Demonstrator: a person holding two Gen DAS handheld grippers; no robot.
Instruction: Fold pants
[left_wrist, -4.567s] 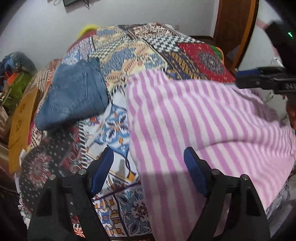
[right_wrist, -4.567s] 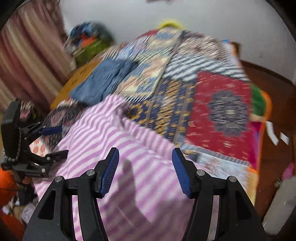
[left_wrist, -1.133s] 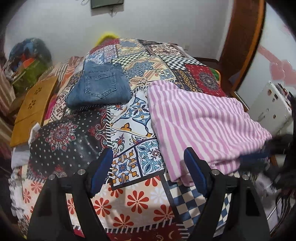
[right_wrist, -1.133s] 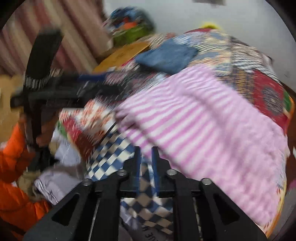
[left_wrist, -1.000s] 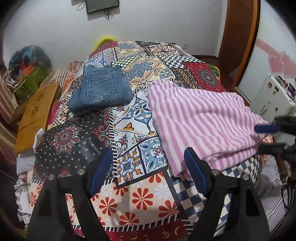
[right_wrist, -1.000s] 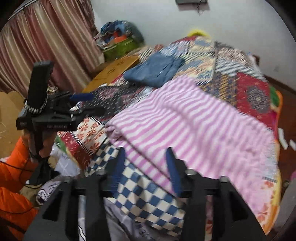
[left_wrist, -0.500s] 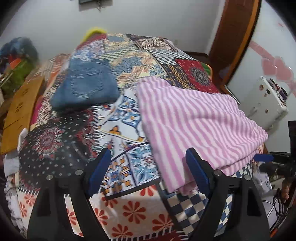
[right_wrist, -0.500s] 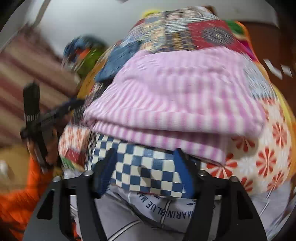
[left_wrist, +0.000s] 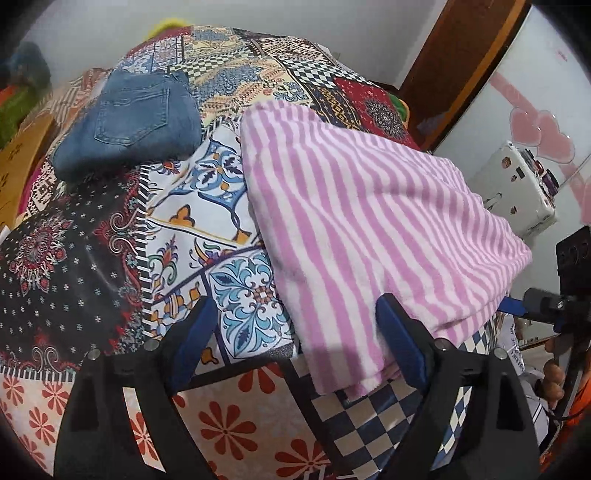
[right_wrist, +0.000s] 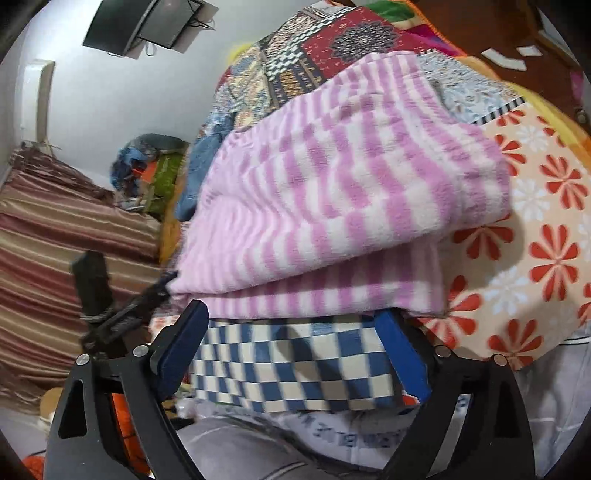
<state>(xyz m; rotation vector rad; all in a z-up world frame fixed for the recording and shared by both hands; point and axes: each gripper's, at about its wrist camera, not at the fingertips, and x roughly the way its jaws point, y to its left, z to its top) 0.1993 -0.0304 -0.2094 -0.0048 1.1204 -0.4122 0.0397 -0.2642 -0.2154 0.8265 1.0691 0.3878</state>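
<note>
My left gripper (left_wrist: 295, 343) hangs over the near edge of the bed (left_wrist: 229, 417), its jaws apart and just lately opening a little wider, with nothing clamped: the near left corner of the folded pink striped pants (left_wrist: 369, 229) lies between and below the blue pads, and the right pad (left_wrist: 400, 341) sits at the fold's edge without pressing on it as far as I can see. The pants lie folded on the patchwork bedspread (left_wrist: 74, 266), on the right side of the bed in this view, their near edge reaching the bed's front edge over a blue and white checked patch. Further back on the left a pair of folded jeans (left_wrist: 133, 125) rests on the same bedspread, well apart from the striped pair. My right gripper (right_wrist: 291, 345) is low at the bed's edge, jaws wide and just now opened, empty; it faces the folded end of the pants (right_wrist: 332, 206), whose stacked layers show just above the pads, with the checked patch hanging between the jaws. Each view catches the other gripper at its edge, mine on the right (left_wrist: 517, 306) just beside the pants' corner.
</note>
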